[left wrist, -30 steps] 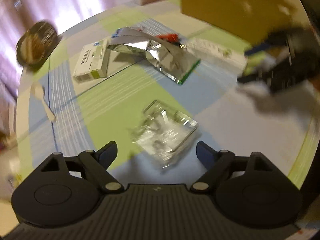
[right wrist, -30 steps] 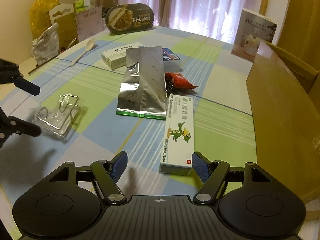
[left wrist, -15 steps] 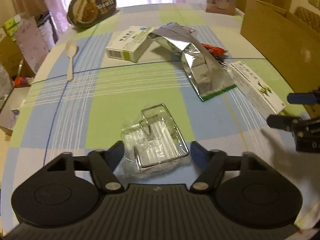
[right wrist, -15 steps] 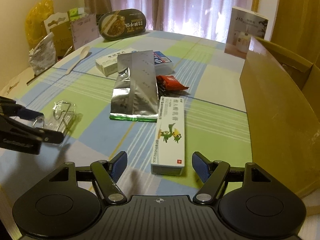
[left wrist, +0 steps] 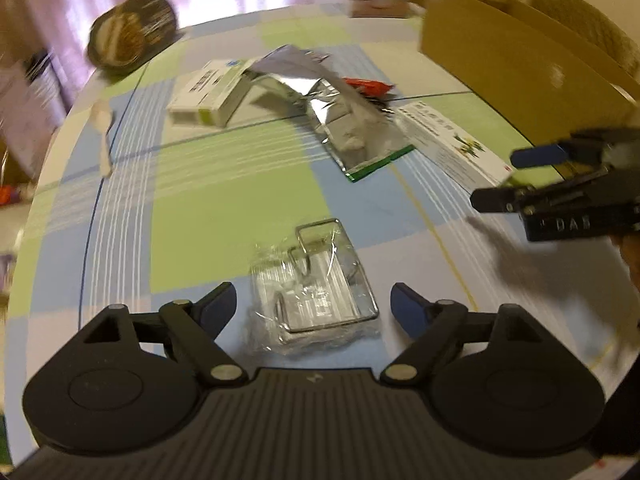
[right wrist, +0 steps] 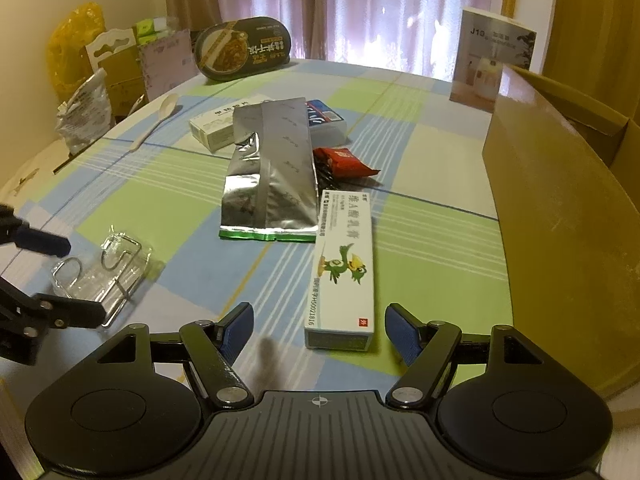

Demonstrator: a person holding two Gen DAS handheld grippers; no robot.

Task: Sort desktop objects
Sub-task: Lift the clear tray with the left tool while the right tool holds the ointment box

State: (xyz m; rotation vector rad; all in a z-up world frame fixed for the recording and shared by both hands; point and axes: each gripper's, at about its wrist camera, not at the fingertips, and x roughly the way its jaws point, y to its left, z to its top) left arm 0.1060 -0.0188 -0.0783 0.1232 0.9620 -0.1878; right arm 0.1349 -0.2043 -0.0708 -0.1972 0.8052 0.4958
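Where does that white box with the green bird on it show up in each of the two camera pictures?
Left wrist: bird box at right of centre, just in front of the right gripper.
Right wrist: bird box low in the centre, between the open fingers.
Shared landmark: the silver pouch beside it.

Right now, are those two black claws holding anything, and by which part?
Nothing is held. The left gripper is open around the plastic-wrapped wire rack, not clamped; the right gripper is open at the white duck-printed carton.

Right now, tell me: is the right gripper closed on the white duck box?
No; the right gripper is open, its fingers either side of the white duck box.
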